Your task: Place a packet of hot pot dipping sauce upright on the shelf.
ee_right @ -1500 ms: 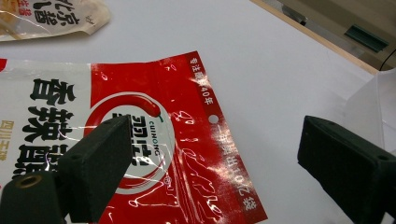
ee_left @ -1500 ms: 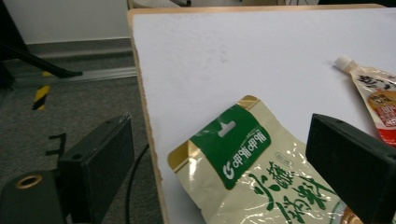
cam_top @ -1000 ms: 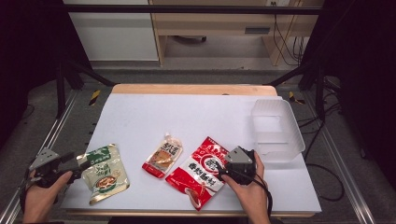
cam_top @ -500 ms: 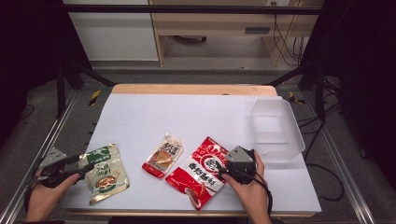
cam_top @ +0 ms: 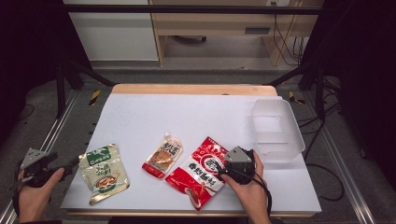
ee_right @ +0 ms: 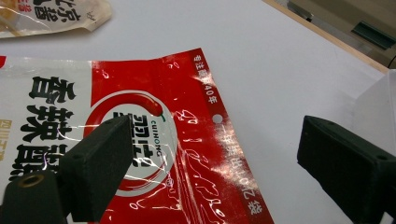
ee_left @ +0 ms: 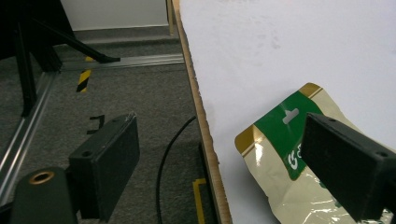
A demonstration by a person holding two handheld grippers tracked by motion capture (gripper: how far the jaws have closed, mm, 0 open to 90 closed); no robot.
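Left gripper [cam_top: 70, 164] has just opened and backed off the table's [cam_top: 196, 112] left edge, nothing between jaws; green pouch [cam_top: 103, 171] lies released near that edge. Right gripper [cam_top: 219, 170] gapes empty over red pouch [cam_top: 201, 175], beside green. Next pick probably red.

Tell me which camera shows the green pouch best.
The high view: the whole green pouch lies flat near the table's left edge, label readable. The left gripper view catches its top corner with the hang hole, partly behind a jaw.
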